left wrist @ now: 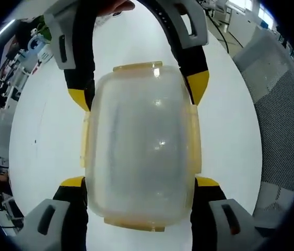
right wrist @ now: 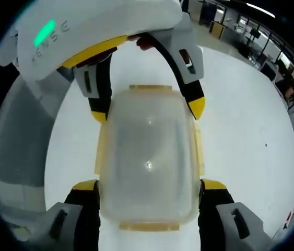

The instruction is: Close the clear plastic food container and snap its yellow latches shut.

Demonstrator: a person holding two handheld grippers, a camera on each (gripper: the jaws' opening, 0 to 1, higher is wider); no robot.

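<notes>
The left gripper (left wrist: 141, 183) stood with its jaws spread wide, one yellow tip on each long side of the clear food container (left wrist: 140, 151), pressed against or just beside its walls; whether they truly squeezed it could not be told. In the right gripper view the right gripper (right wrist: 149, 185) did the same from the opposite end, its jaws set wide apart and flanking the container (right wrist: 148, 157) at about 8 and 4 o'clock. Each gripper showed in the other's view at 12 o'clock, its yellow tips beside the far corners of the box. The container lay on a white table (left wrist: 42, 141), lid on top, at the centre of both views. Its yellow latches (left wrist: 137, 67) sat at both short ends and along the long sides; whether they were snapped down could not be told. The table lay bare and open toward 9 o'clock in the left gripper view, while a grey mesh screen (left wrist: 282, 125) stood close by at 3 o'clock. Cluttered benches (left wrist: 16, 57) lined the far edge at 10 o'clock.
</notes>
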